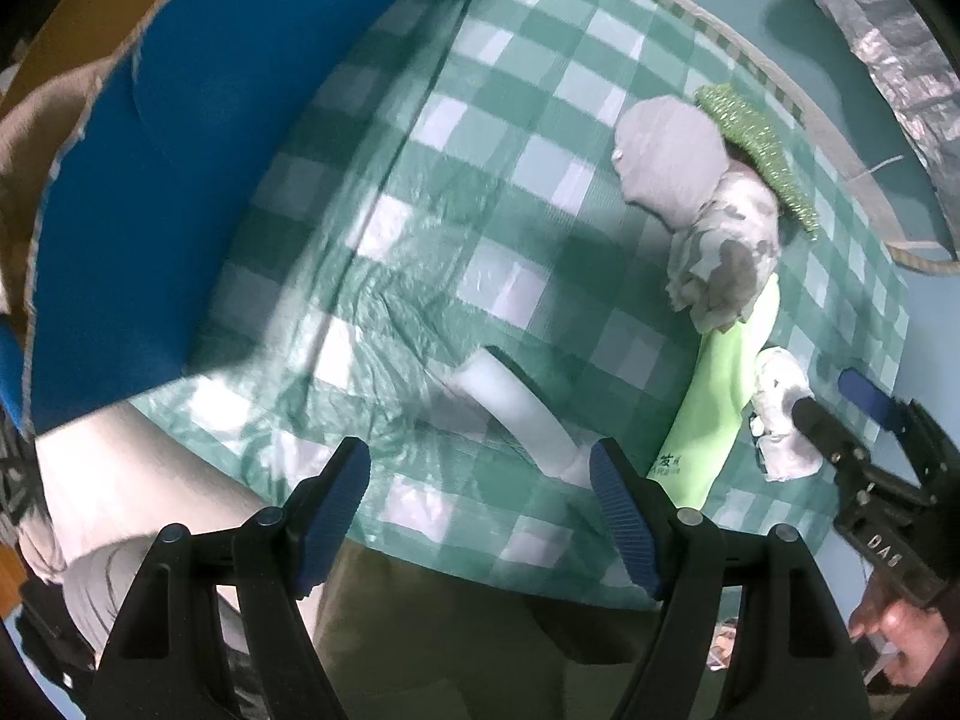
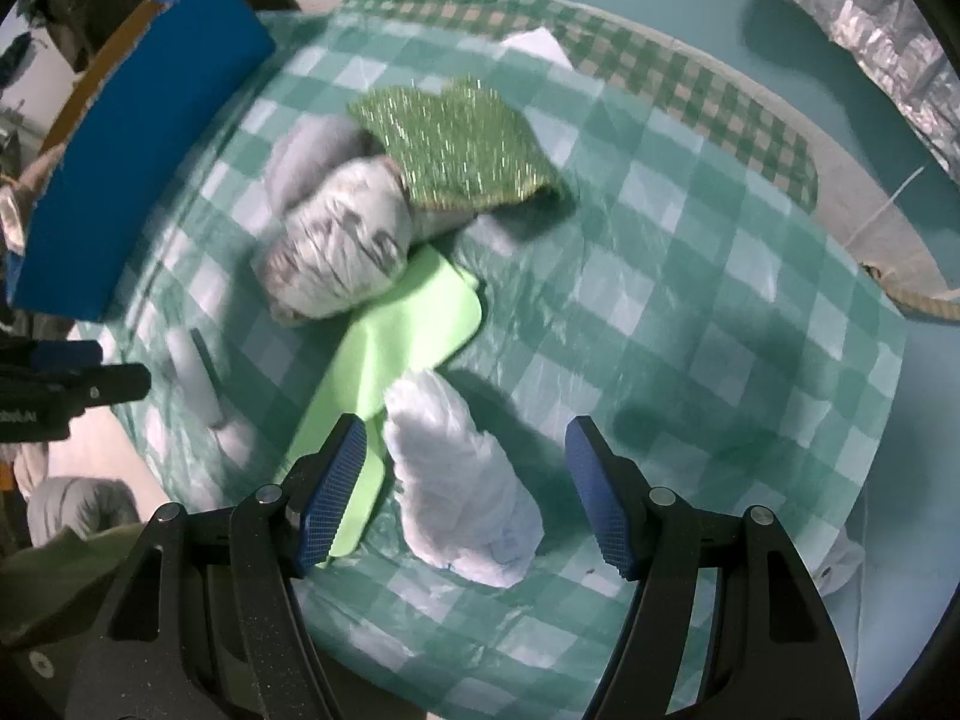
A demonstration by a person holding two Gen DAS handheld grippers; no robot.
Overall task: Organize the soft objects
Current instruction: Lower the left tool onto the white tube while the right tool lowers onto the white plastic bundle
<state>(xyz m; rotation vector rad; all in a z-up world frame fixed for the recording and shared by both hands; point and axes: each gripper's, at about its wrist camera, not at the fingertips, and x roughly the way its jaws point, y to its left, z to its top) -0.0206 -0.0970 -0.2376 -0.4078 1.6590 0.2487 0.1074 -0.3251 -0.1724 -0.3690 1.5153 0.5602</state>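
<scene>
My left gripper [image 1: 480, 516] is open and points down over the checked tablecloth [image 1: 516, 120]. A white sponge block with a dark edge [image 1: 516, 408] lies just beyond its fingertips. My right gripper [image 2: 467, 495] is open too, and a crumpled white wad [image 2: 462, 480] lies between its fingers without touching the pads. A lime green cloth [image 2: 390, 348] lies beside the wad. A grey-white crumpled bundle [image 2: 342, 252], a grey soft lump [image 2: 306, 156] and a glittery green scourer [image 2: 456, 144] lie further off. The left wrist view shows the right gripper [image 1: 840, 414] at the wad [image 1: 780, 432].
A blue box [image 1: 180, 180] stands along the cloth's left side. A strip of silver foil [image 2: 870, 18] runs along the far right on the teal surface. The person's hand [image 1: 900, 630] and olive trousers [image 1: 450, 630] are at the near edge.
</scene>
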